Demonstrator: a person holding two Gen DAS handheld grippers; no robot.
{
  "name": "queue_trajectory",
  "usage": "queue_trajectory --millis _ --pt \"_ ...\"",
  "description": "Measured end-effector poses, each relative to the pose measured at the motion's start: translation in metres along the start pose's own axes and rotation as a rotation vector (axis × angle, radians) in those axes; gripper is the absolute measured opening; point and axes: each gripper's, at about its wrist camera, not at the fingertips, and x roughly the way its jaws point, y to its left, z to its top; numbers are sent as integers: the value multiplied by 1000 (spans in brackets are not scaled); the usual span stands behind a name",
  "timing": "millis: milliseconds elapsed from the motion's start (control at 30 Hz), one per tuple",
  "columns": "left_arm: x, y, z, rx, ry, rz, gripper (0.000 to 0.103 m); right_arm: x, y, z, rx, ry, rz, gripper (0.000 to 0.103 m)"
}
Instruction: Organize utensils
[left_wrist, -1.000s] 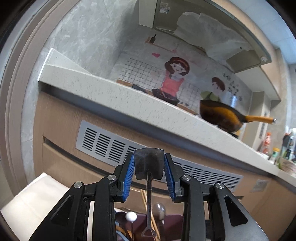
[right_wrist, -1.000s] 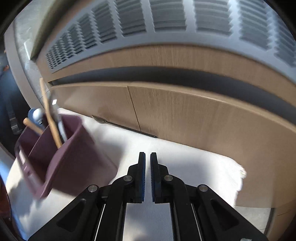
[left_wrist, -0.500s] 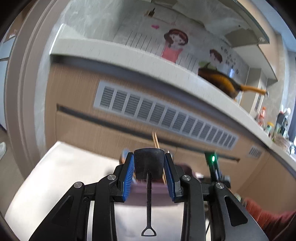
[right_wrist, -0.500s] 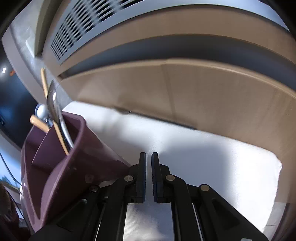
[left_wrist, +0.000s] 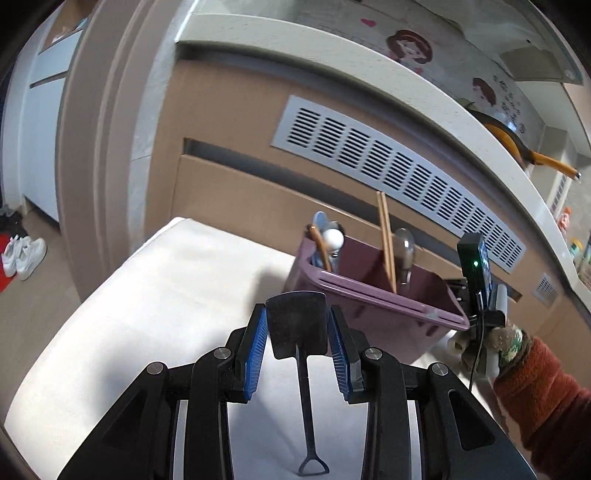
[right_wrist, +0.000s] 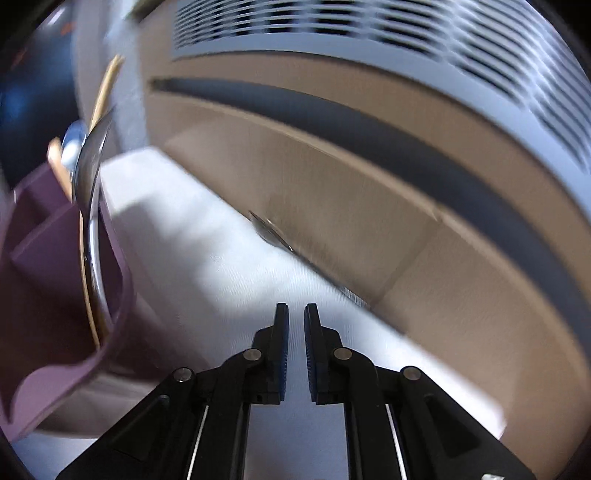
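My left gripper is shut on the blade of a small black spatula, whose thin handle points back toward the camera. Just beyond it a purple utensil caddy stands on the white table. The caddy holds wooden chopsticks, a metal spoon and other utensils. My right gripper hovers over the table to the right of the caddy, its jaws almost together with nothing between them. A metal fork lies at the table's far edge by the cabinet.
A wooden cabinet front with a grey vent grille rises right behind the table. A pan sits on the counter above. A red sleeve holds the other gripper unit at the caddy's right. Shoes lie on the floor at left.
The left view has tipped down from the counter to the table, bringing the caddy in ahead of the held spatula. The right view has rolled and shifted, and the fork now lies nearer.
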Motion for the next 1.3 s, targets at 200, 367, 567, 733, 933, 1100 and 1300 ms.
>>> queue_trajectory --millis 200,367,567,733,933,1100,1300 --pt "4 16 6 -30 10 32 34 28 -4 23 -113 36 65 10" --pt "4 26 10 -52 18 38 34 43 5 39 -186 48 104 13" --pt "4 37 11 -78 27 43 34 47 10 44 -270 42 107 19" --pt "2 45 9 -97 36 47 34 43 10 49 -328 25 71 19" --pt "4 50 9 -113 47 42 34 25 -13 44 -260 -14 91 21" --pt "10 51 6 -130 88 45 34 45 0 49 -295 24 86 18" --pt "13 53 8 -143 108 61 34 46 1 40 -290 -12 -23 0"
